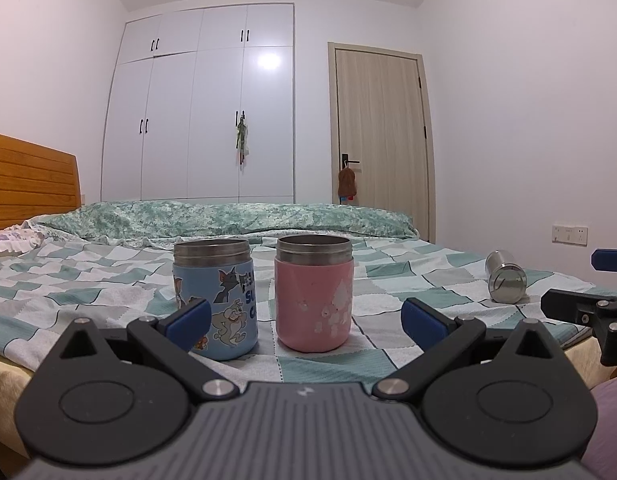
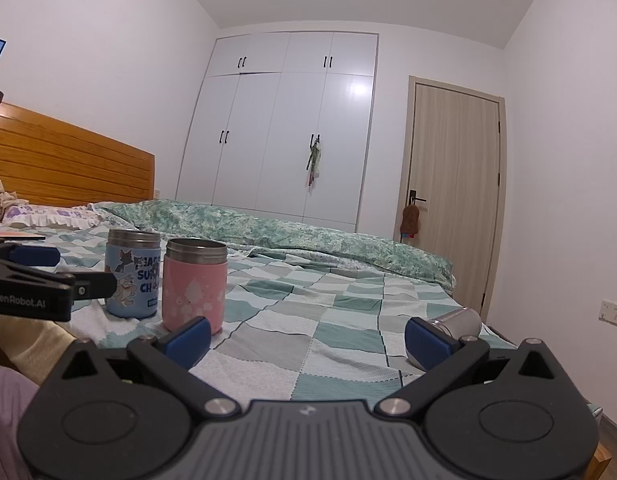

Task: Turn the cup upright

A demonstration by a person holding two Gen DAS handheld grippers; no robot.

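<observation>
Wide apart sit the blue-padded fingers of the left gripper point(image 1: 304, 320), low over the green-and-white checked bedsheet point(image 1: 108, 280), nothing between them. Left of centre stands a blue cartoon-printed steel cup point(image 1: 216, 300), upright, just beside a pink steel cup point(image 1: 313, 294), also upright, mouths open to the ceiling. Further right, the right gripper point(image 2: 308, 344) hangs equally spread and empty, and a plain silver steel cup point(image 2: 454, 322) lies tipped on its side, well apart from the pair.
</observation>
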